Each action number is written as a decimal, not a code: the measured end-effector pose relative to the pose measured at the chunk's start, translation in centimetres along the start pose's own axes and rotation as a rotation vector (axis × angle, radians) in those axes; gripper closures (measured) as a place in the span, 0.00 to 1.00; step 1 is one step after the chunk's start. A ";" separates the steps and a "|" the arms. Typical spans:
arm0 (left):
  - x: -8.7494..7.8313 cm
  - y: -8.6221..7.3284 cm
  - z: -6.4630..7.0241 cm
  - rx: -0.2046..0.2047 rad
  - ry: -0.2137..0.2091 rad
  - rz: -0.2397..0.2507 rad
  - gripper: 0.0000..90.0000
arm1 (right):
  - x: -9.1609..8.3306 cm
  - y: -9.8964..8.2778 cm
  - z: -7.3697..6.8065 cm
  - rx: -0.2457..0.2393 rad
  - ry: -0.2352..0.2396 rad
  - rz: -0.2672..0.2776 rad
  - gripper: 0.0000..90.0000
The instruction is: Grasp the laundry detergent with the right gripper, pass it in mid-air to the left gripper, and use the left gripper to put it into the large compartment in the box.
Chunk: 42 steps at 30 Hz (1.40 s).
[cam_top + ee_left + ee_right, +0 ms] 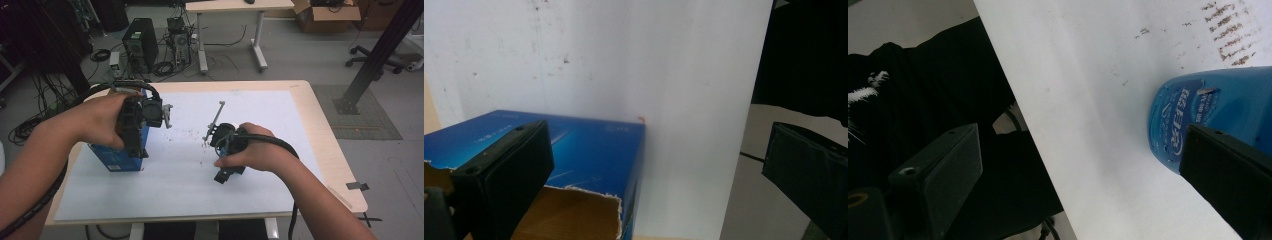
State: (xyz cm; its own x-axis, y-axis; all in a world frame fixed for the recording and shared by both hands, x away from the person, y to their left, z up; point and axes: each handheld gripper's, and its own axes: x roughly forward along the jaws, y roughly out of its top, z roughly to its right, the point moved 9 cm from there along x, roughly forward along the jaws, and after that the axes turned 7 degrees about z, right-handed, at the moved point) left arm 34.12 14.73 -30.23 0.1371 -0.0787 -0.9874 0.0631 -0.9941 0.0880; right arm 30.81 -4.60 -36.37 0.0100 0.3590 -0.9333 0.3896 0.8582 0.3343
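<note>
A blue cardboard box (116, 159) is sitting at the left edge of the white sheet (250, 180) that is covering the table (327, 150), and everything else is placed here relative to that box. The person's left hand (102, 120) is holding the left gripper (134, 150) directly over the box, pointing down at it. In the left gripper view, the jaws are standing wide apart with nothing between them; the box (589, 150) is lying below, its torn top edge (589, 192) exposing brown cardboard inside, and one jaw is overlapping the box's blue face.

To the right of the box, well apart from it and near the middle of the sheet, the right hand (255, 150) is gripping the right gripper (224, 176), tilted toward the person's side. In the right gripper view, its jaws are spread apart too, and a blue plastic bottle (1218, 112) with printed characters is lying on the sheet beside one jaw; whether that jaw is touching it I cannot tell. Brown smudges (1228, 30) are marking the sheet beyond the bottle.
</note>
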 end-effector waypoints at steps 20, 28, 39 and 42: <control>0.8 1.9 -0.3 0.014 -0.012 0.010 0.00 | 0.3 -3.6 0.5 0.034 -0.006 0.014 0.04; 1.0 2.3 -0.2 0.028 -0.018 0.007 0.00 | 0.4 -5.2 0.7 0.052 -0.009 0.021 0.04; 1.0 1.7 -0.1 0.018 -0.018 0.005 0.00 | 0.7 -7.4 1.5 0.095 -0.017 0.034 0.04; 1.0 1.5 -0.2 0.021 -0.016 0.004 0.00 | 0.7 -8.0 1.8 0.112 -0.018 0.043 0.04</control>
State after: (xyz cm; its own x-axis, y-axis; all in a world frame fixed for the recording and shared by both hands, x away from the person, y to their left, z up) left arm 34.55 13.13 -31.09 0.1211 -0.0841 -0.9891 0.0422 -0.9951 0.0898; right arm 29.37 -11.84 -39.98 0.0454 0.3870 -0.9210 0.4886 0.7955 0.3583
